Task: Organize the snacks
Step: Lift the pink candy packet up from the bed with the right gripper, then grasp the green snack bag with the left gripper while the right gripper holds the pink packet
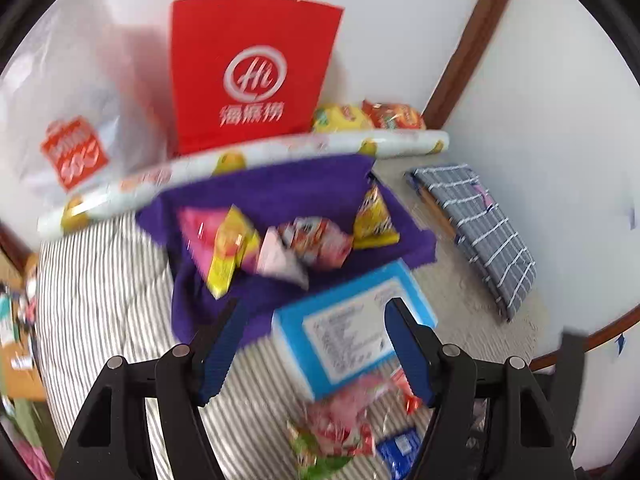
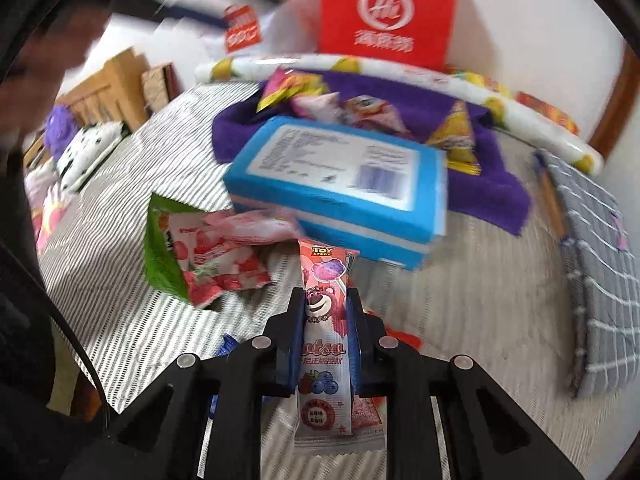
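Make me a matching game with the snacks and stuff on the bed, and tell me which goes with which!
Things:
1. long pink lollipop packet with a bear picture
2. flat blue cardboard box with a white label
3. tall red paper bag with white handles
4. purple cloth bin

Places:
A. stands by the white wall
B. holds several small snack packets
C. pinched in the right claw
D. lies between the strawberry sweets bag and the bin

Pairs: 1-C, 2-D, 3-A, 4-B
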The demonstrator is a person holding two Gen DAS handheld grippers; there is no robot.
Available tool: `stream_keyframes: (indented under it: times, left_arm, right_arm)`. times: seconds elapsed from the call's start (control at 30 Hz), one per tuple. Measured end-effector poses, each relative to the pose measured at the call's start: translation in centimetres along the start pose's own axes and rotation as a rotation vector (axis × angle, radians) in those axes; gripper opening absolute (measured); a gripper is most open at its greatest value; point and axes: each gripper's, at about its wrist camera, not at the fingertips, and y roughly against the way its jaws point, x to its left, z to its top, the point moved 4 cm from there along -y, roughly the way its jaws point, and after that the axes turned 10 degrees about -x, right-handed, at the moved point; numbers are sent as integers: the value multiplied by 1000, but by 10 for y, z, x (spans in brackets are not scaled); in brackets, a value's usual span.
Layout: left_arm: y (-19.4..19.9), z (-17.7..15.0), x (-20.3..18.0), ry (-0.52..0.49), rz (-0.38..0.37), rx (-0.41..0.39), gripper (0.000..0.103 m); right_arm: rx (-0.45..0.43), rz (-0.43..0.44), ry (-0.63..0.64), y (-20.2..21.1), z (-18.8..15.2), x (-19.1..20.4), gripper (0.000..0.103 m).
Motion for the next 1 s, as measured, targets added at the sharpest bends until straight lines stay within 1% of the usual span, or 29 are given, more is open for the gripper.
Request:
stream_keyframes:
  times: [0.1, 0.23, 0.33, 0.43, 0.57, 0.63, 0.73, 0.8, 0.87, 1.0]
  left_arm:
    - [6, -24, 5, 15, -3, 16, 70]
    - [13, -61, 9, 34, -6, 36, 70]
    - [17, -86, 9, 44, -20, 36, 70]
    - [17, -111, 6, 48, -41, 31, 70]
    - [4, -140, 5, 42, -31, 64, 70]
    - [-3, -150, 7, 50, -22, 74, 70]
    - [-12, -163, 6, 37, -10, 84, 70]
    - [-17, -167, 5, 32, -7, 83, 70]
    - [-20, -168, 1, 20, -9, 85, 70]
    - [-25, -167, -6, -28, 9, 82, 70]
  right_arm:
    - [-29, -33, -73, 9, -4, -19, 19]
    - [-62, -107, -184, 17, -13, -51, 19]
    - [-81, -143, -257, 21, -20, -71, 19]
    - [-77, -167, -300, 16, -30, -82, 20]
    - [-44, -166, -314, 3, -42, -85, 21]
    - [-35, -161, -318, -2, -47, -84, 21]
    - [-43, -159, -314, -7, -51, -83, 22]
    - [-54, -159, -305, -8, -53, -82, 26]
    - [-47, -171, -293, -12, -53, -83, 34]
    - [-55, -157, -300, -16, -54, -86, 35]
